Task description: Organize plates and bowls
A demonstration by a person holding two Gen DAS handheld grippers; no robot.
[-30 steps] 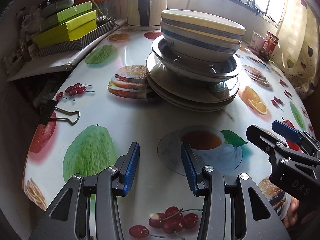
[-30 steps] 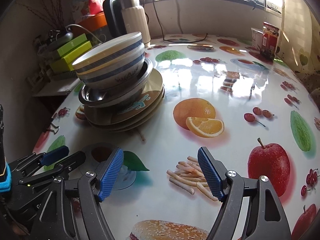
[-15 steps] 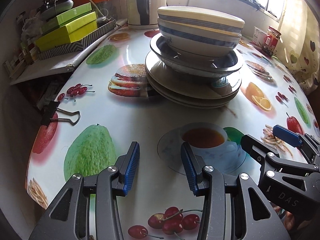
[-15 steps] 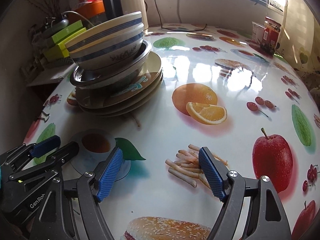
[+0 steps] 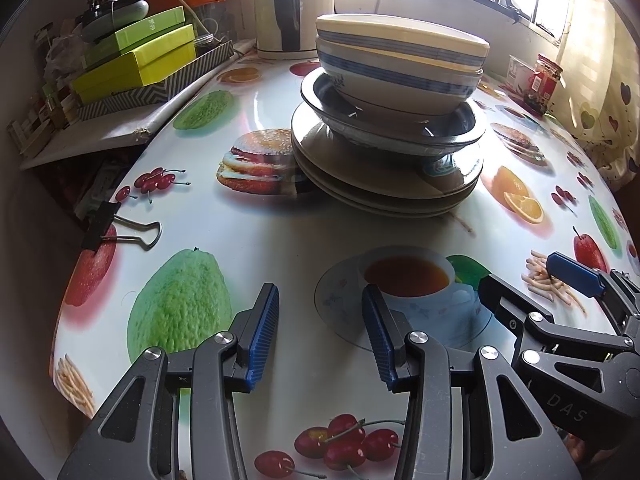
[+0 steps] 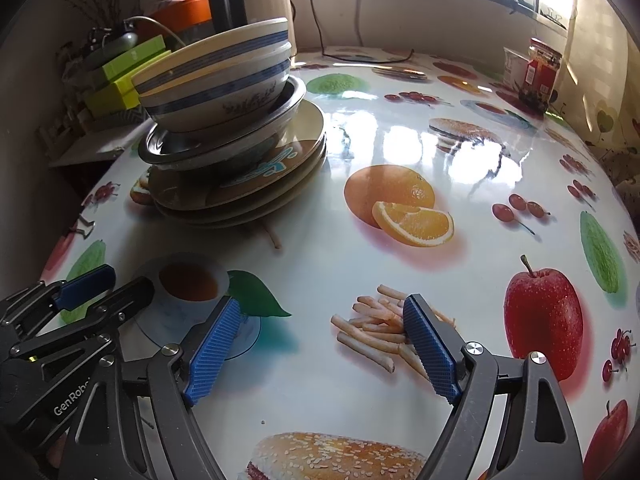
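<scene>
Two cream bowls with blue stripes [image 5: 400, 68] [image 6: 216, 80] sit nested on top of a stack. Under them is a metal bowl [image 5: 392, 136] [image 6: 224, 148], and several plates [image 5: 384, 196] [image 6: 248, 196] lie at the bottom. The stack stands on the fruit-print table beyond both grippers. My left gripper [image 5: 320, 292] [image 6: 128, 278] hovers open over the printed teacup, nothing between its blue pads. To its right, my right gripper [image 6: 322, 302] [image 5: 524, 272] is over the printed fries. Its jaws are opening, with nothing between them.
A kettle [image 5: 294, 4] stands behind the stack. Green boxes [image 5: 136, 60] sit on a side shelf at the left. A black binder clip [image 5: 120, 228] grips the table's left edge. A red-labelled jar [image 6: 540, 76] is at the far right by the curtain.
The right gripper's jaws have spread wider and its view has tipped down a little, so the stack sits higher in the frame. The left gripper has stayed put.
</scene>
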